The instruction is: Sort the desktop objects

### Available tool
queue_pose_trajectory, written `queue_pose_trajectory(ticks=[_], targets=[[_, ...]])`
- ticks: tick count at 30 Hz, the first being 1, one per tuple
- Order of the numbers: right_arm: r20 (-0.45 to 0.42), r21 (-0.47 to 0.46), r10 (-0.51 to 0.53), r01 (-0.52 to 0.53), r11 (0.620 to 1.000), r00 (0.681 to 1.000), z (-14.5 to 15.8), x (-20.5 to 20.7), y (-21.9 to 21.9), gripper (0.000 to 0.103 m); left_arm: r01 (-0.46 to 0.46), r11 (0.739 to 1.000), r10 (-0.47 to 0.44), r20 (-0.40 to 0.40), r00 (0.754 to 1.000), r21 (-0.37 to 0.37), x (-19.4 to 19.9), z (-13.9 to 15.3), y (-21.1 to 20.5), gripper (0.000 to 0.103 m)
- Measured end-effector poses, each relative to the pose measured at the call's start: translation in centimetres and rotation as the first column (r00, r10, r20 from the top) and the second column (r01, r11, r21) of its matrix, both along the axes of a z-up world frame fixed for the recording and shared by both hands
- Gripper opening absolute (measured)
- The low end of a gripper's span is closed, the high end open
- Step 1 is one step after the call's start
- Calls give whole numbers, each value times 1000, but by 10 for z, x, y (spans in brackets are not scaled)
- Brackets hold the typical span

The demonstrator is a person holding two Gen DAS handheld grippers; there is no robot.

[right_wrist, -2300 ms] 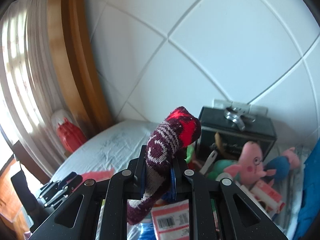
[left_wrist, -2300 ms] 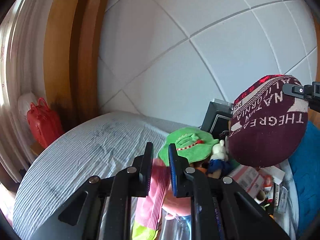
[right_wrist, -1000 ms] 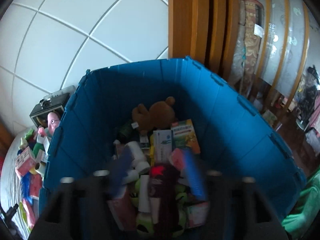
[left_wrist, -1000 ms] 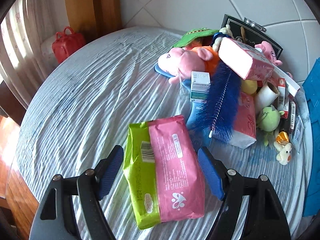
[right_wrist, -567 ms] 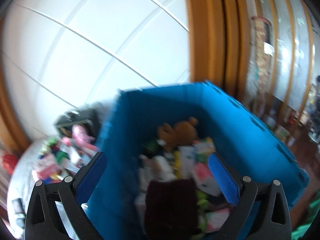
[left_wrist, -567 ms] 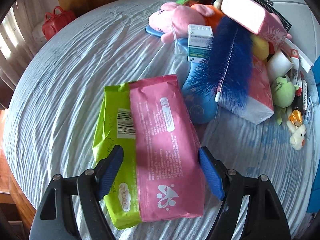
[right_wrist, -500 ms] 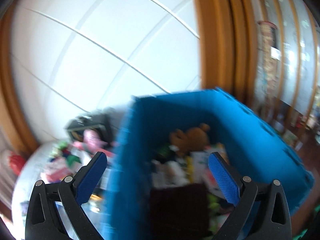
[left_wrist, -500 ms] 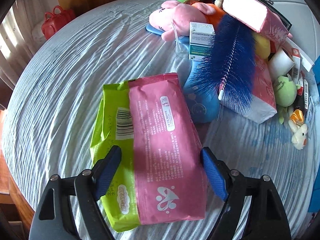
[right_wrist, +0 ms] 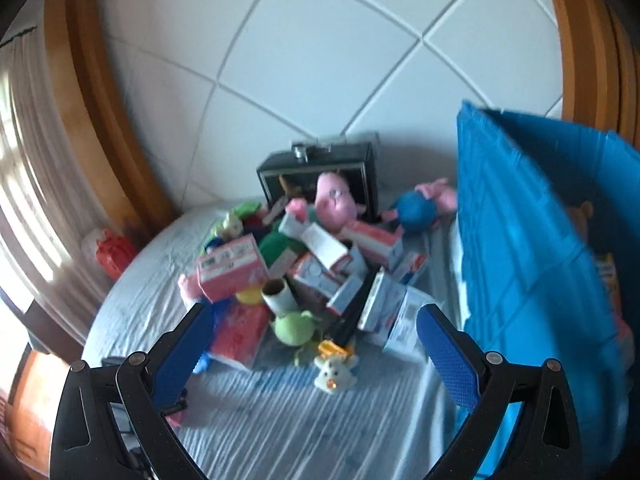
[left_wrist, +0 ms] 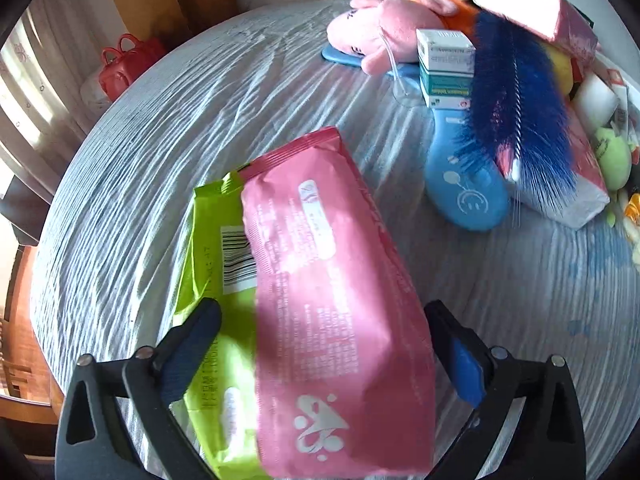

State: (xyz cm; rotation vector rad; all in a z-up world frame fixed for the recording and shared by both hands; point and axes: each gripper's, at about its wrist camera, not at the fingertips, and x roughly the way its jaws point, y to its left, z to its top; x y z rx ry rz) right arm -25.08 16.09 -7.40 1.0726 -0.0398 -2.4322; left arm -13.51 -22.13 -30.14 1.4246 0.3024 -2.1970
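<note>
Left gripper (left_wrist: 320, 356): its jaws have just been opening and are now standing spread wide, straddling the pink wipes pack (left_wrist: 332, 296) low in the left wrist frame; the pads are not pressing on it.
Pink wipes pack: lying flat on the striped tabletop (left_wrist: 160, 140), lower centre of the frame, overlapping a green wipes pack (left_wrist: 212, 240) on its left side.
Handling: likely soft and squashy, with a slick film wrapper, light to middling in weight; a pinch across its width near the middle looks safest, since an end grip would probably let it sag or slide out.
Risk: the green pack may be getting caught by the left jaw.
Right gripper (right_wrist: 316, 348): jaws spread wide with nothing between them, pointing at the clutter pile (right_wrist: 312, 264) mid-frame.
Blue bin (right_wrist: 532, 240): standing at the right edge of the right wrist frame, beside the pile.
</note>
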Motion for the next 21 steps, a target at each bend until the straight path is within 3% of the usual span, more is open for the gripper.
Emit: queue_pose_trajectory(ticks=[2,5,8,10,16,18,19,20,21], targets=[[64,60,-25,21,998,998,-45,-13,-10,103,-3,999,4,-22,1000,43,3,-1,-6,103],[139,155,-64,42,987,988,-108,-28,-20,103,22,999,-21,-27,999,43,3,-1,-5,103],[197,193,-83,45,980,977,-153,-35,-26,103,33,999,-32,-43,999,34,8,2,-4,99],[214,213,-83,37,976,973,-175,-39,-35,103,33,999,-32,-57,998,12,14,6,-5,80],[265,227,-78,17,974,961,-209,-50,-56,102,96,994,-99,-81,992,-43,25,23,4,48],[263,249,-84,17,968,961,-214,-53,-59,86,108,994,-111,-95,989,-35,30,26,4,42],[262,263,-84,13,965,961,-216,-54,-61,58,108,994,-111,-101,989,-35,31,29,3,38],[260,278,-85,10,960,962,-218,-55,-62,47,105,994,-108,-109,988,-33,27,31,1,35],[257,285,-79,3,958,963,-217,-54,-62,47,99,995,-102,-122,987,-33,28,34,-2,30]])
